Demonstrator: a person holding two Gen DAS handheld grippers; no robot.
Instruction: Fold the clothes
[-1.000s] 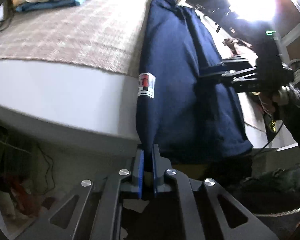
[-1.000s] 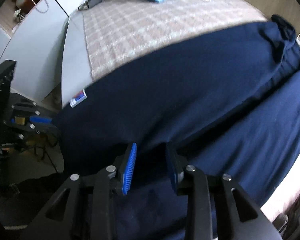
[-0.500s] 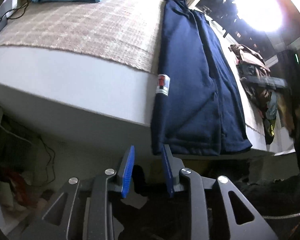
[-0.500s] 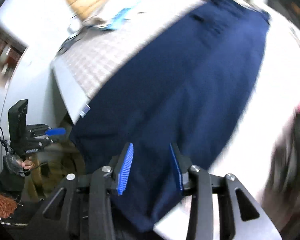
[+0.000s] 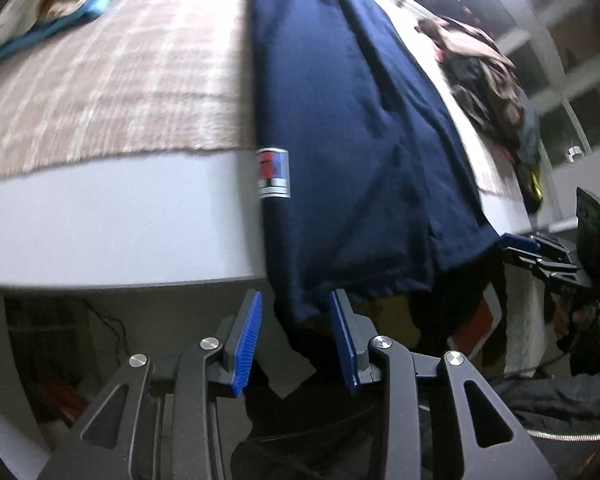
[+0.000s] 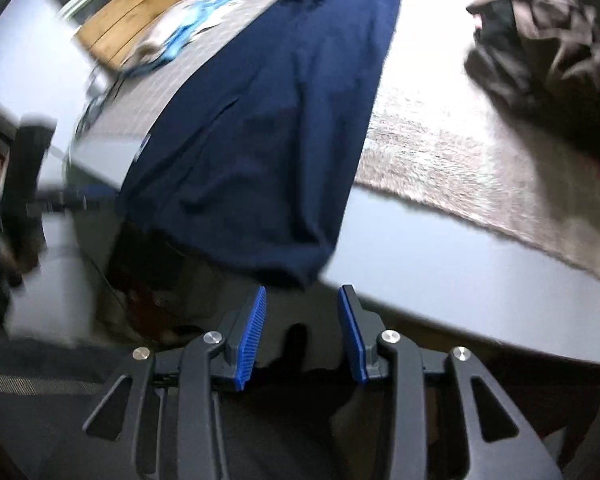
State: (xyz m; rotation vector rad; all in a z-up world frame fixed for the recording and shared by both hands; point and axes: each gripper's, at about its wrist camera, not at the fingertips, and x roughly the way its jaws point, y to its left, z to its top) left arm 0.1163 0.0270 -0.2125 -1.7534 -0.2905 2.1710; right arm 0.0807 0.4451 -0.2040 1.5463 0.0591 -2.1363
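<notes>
A navy garment [image 5: 360, 128] lies lengthwise on the bed, its hem hanging over the near edge; a red and white label [image 5: 274, 174] shows on its left fold. My left gripper [image 5: 296, 300] sits below the hem's left corner. Its jaws are opening, and the corner hangs loosely between the blue pads [image 5: 248, 344] without being pressed. In the right wrist view the same garment [image 6: 268, 120] runs away from me. My right gripper [image 6: 303, 292] stands open just below the hem's right corner, nothing between its fingers. That gripper [image 5: 518, 242] also shows at the left view's right side.
A plaid blanket [image 5: 120, 80] covers the white mattress [image 5: 120, 208]. A heap of unfolded clothes [image 6: 540, 48] lies right of the garment. Folded blue and beige pieces [image 5: 60, 12] rest at the far left by a wooden headboard [image 6: 128, 28]. Cables hang under the bed.
My left gripper opened and let go of the hem's left corner. My right gripper swung from over the garment's middle to the hem's right corner at the bed's edge.
</notes>
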